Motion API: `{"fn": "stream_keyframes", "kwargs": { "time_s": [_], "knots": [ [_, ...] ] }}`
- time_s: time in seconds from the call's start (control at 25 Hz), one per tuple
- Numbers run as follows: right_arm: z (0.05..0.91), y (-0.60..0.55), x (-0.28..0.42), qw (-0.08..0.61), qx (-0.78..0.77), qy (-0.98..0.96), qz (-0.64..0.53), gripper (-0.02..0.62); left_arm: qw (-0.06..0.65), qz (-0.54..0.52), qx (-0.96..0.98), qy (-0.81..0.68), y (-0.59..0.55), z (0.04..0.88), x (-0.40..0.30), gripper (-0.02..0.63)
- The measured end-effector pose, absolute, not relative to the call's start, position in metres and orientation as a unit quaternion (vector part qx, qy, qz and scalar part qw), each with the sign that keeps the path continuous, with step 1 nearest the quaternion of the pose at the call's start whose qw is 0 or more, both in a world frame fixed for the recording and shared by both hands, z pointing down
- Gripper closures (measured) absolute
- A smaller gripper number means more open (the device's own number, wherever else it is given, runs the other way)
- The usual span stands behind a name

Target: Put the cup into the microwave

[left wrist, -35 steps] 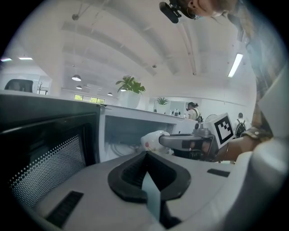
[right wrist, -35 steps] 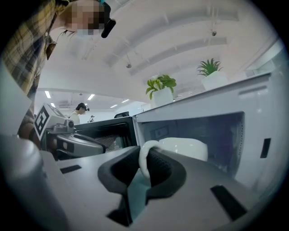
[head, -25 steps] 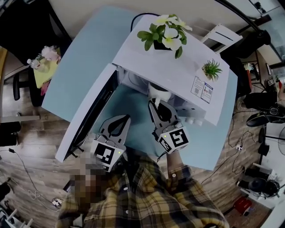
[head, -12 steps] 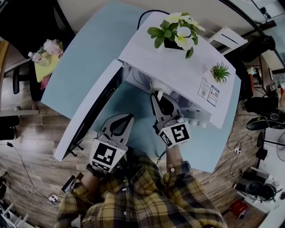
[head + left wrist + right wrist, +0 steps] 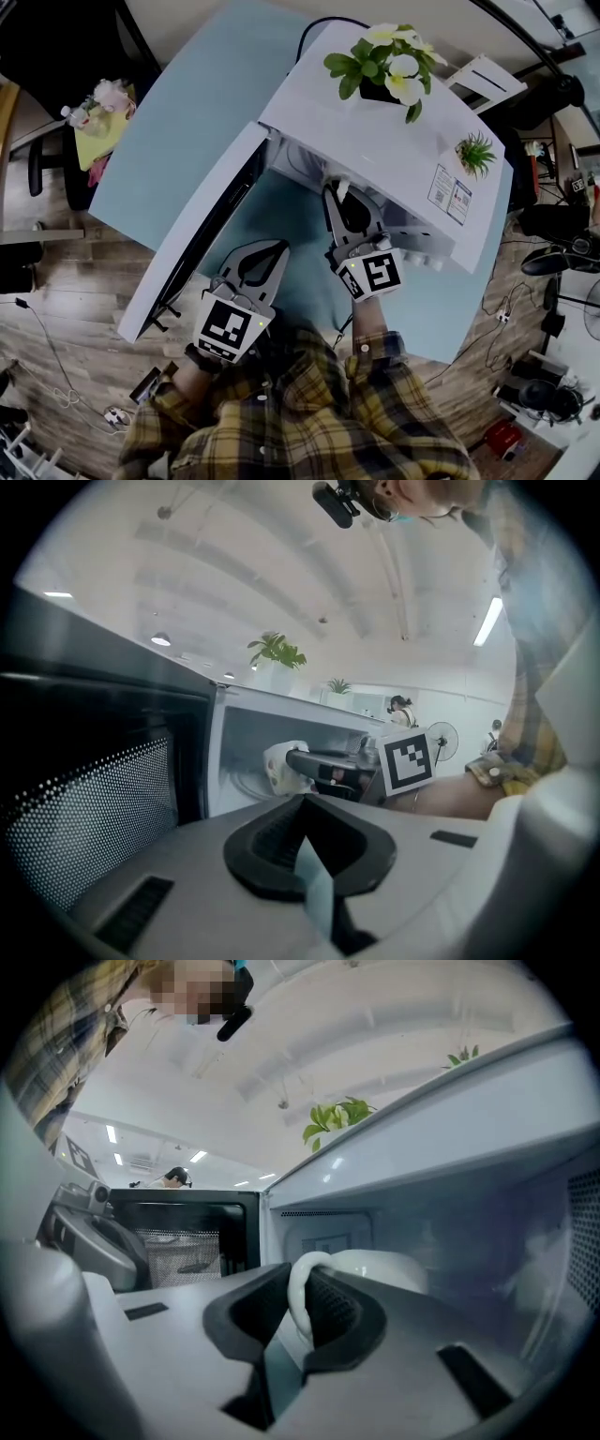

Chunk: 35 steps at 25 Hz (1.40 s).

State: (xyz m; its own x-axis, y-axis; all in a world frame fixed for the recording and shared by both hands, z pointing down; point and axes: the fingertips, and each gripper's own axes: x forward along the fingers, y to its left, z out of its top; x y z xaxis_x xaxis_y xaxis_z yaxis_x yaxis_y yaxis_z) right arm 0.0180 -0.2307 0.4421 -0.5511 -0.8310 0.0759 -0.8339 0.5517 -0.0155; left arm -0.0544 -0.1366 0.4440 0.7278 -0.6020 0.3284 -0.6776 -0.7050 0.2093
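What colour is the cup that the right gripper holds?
The cup is white, shown best in the right gripper view.

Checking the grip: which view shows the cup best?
Right gripper view: the cup is close, its handle pinched in the right claw. Left gripper view shows it small inside the microwave; head view mostly hides it.

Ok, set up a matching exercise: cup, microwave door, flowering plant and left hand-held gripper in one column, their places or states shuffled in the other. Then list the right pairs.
1. cup
2. microwave door
3. flowering plant
4. left hand-held gripper

A. standing on top of the microwave
B. nothing in it, out in front of the microwave
C. swung open
D. held by its handle in the right hand-held gripper

Pairs: 1-D, 2-C, 3-A, 4-B
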Motion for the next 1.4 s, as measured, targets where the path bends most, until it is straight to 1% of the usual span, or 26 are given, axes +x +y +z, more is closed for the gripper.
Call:
{"fn": "stream_keyframes", "kwargs": {
  "time_s": [0.32, 0.6, 1.16, 1.4],
  "knots": [
    [0.446, -0.238, 0.022, 0.021, 0.494, -0.869, 0.006, 0.548, 0.144, 0.113, 0.921, -0.343, -0.141, 0.443, -0.054, 0.614],
    [0.453, -0.235, 0.032, 0.011, 0.520, -0.854, 0.015, 0.548, 0.141, 0.114, 0.924, -0.337, -0.133, 0.444, -0.054, 0.614],
    [0.485, -0.246, 0.032, 0.048, 0.547, -0.835, 0.041, 0.549, 0.145, 0.109, 0.922, -0.342, -0.122, 0.445, -0.061, 0.614],
    [0.496, -0.246, 0.031, 0.050, 0.549, -0.832, 0.059, 0.549, 0.146, 0.111, 0.922, -0.342, -0.121, 0.446, -0.063, 0.614]
  ]
}}
